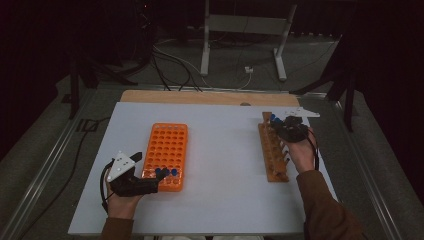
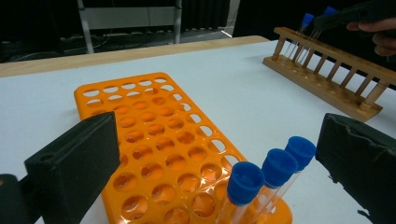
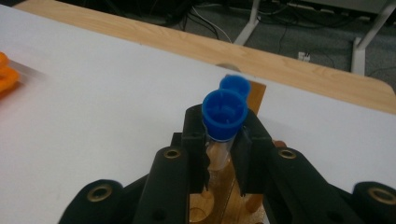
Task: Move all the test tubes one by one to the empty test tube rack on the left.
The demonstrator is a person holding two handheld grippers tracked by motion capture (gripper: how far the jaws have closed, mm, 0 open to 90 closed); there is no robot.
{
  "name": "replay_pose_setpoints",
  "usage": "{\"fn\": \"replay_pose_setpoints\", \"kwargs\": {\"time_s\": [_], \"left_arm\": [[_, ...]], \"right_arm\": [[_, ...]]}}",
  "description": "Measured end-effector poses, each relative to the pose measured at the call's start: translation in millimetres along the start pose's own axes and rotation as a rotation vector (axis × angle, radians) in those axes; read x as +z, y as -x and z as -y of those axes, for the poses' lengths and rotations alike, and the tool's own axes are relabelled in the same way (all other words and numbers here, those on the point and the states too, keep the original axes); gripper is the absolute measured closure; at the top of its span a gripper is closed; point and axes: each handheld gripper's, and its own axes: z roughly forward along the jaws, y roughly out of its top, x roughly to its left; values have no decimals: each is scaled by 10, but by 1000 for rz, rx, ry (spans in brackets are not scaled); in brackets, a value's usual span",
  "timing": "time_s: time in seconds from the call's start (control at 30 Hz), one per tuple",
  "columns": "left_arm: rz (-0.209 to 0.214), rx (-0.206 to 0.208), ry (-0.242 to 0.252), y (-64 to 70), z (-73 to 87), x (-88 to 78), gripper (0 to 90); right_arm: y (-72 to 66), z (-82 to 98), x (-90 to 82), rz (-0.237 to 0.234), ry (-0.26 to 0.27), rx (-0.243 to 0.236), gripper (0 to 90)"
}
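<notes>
Locate the flat orange plastic rack with many round holes (image 1: 167, 145) on the left half of the white table (image 1: 225, 165), and the long wooden rack with turned pegs (image 1: 274, 155) near the right edge.

Count three clear test tubes with blue caps (image 2: 275, 168) seated in the near row of the orange rack, towards its near right corner. Treat these as done.

Count two more blue-capped tubes at the far end of the wooden rack. Treat these as left, judging from the empty near holes of that rack and the wide run of free holes in the orange one. Note the direction of transfer as a judgement only.

Check the right gripper (image 3: 224, 135) at the far end of the wooden rack: clamped tight on the nearer clear tube with blue cap (image 3: 225, 109), pads pressing the glass just under the cap, tube upright and low in the rack, apparently not lifted out yet. See the second blue cap (image 3: 235, 86) just behind it, untouched.

Check the left gripper (image 1: 145, 171) at the near end of the orange rack: jaws spread wide, holding nothing, standing either side of the three seated tubes without pressing on them.

Rate progress as past halfway: three of five placed, the fourth gripped, the fifth waiting. Remaining for the fourth: lift clear, carry across the table, lower into a free hole.
</notes>
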Motion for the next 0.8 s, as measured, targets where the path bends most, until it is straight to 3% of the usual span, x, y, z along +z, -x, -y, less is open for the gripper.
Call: {"fn": "replay_pose_setpoints", "kwargs": {"time_s": [0.43, 0.8], "left_arm": [[10, 7, 0, 27, -26, 15, 9], [29, 30, 13, 106, -129, 59, 9]], "right_arm": [[-16, -240, -316, -3, 72, -41, 769], [-165, -285, -464, -71, 93, -55, 769]]}}
